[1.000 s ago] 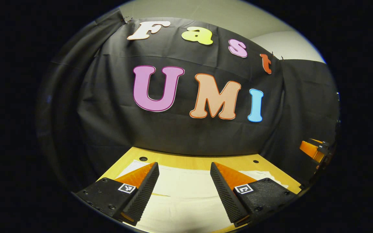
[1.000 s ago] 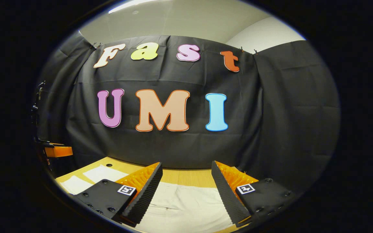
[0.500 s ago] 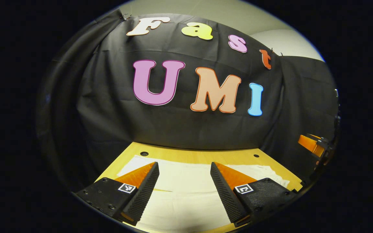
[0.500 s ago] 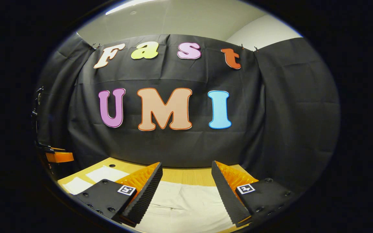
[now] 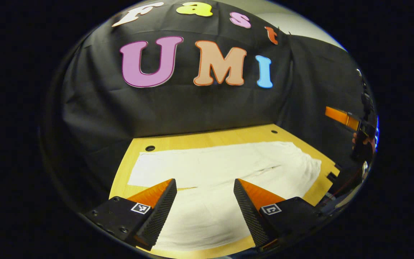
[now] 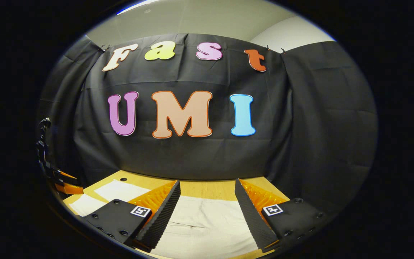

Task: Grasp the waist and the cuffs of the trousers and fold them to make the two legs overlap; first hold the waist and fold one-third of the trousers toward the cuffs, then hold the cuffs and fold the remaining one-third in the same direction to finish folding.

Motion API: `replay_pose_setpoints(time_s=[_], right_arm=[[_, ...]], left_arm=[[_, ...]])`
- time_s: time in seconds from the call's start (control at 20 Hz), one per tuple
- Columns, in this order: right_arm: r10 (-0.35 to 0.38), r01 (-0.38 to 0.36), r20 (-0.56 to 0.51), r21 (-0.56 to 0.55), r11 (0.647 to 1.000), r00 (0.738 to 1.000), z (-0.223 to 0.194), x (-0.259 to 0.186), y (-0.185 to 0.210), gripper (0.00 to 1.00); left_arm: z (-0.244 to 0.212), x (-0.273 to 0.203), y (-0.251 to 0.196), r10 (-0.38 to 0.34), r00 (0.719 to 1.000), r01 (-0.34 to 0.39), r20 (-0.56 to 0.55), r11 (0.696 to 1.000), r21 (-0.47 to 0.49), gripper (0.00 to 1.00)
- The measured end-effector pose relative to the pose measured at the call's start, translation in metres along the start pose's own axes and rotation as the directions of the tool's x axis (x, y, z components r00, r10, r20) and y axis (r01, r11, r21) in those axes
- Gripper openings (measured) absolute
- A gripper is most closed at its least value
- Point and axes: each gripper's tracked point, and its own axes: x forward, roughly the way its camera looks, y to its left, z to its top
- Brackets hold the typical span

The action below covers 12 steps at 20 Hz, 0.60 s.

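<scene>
On the light wooden tabletop [image 5: 228,136] pale cream cloth trousers [image 5: 228,169] lie spread flat, reaching from about nine o'clock to three o'clock in the left gripper view, with a thin dark crease line running through the middle of the fabric. At six o'clock in that view the left gripper [image 5: 203,189] hangs above the near edge of the trousers, its two fingers spread wide apart and nothing between them. Out at three o'clock a hand [image 5: 363,144] holds the other gripper off the table's end. In the right gripper view the right gripper [image 6: 207,190] hovers at six o'clock over another stretch of the cream fabric [image 6: 207,223], fingers likewise released and apart; whether either fingertip touches the cloth I cannot tell.
</scene>
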Motion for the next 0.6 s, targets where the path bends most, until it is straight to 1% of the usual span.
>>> replay_pose_setpoints(time_s=[0.05,0.1,0.2,0.3,0.35,0.45,0.5,0.6], right_arm=[[-0.003,0.003,-0.003,-0.002,1.000,1.000,0.000,-0.002,0.001,0.97],[-0.006,0.006,-0.013,-0.006,1.000,1.000,-0.003,-0.003,0.002,0.97],[-0.010,0.010,-0.025,-0.019,1.000,1.000,-0.006,-0.007,0.007,0.98],[-0.013,0.012,-0.034,-0.011,1.000,0.999,-0.009,-0.010,0.012,0.97],[-0.010,0.011,-0.041,0.002,1.000,0.999,-0.010,-0.010,0.016,0.97],[-0.015,0.018,-0.068,0.038,0.999,0.998,-0.019,-0.010,0.023,0.97],[-0.021,0.025,-0.078,0.044,0.999,0.997,-0.021,-0.010,0.025,0.97],[-0.037,0.040,-0.086,0.032,0.999,0.996,-0.023,-0.012,0.025,0.97]], left_arm=[[-0.010,-0.001,0.001,-0.033,0.998,0.034,-0.044,0.999,0.030,0.95],[-0.026,-0.002,0.002,-0.074,0.990,0.083,-0.116,0.994,0.074,0.95],[-0.046,-0.007,0.007,-0.118,0.972,0.147,-0.202,0.979,0.138,0.95],[-0.072,-0.012,0.009,-0.166,0.939,0.236,-0.301,0.948,0.214,0.95],[-0.084,-0.013,0.010,-0.190,0.918,0.282,-0.348,0.930,0.237,0.95],[-0.116,-0.020,0.009,-0.237,0.856,0.396,-0.459,0.872,0.289,0.93],[-0.133,-0.026,0.009,-0.255,0.817,0.458,-0.517,0.832,0.312,0.93],[-0.165,-0.037,0.011,-0.295,0.727,0.571,-0.620,0.762,0.306,0.93]])
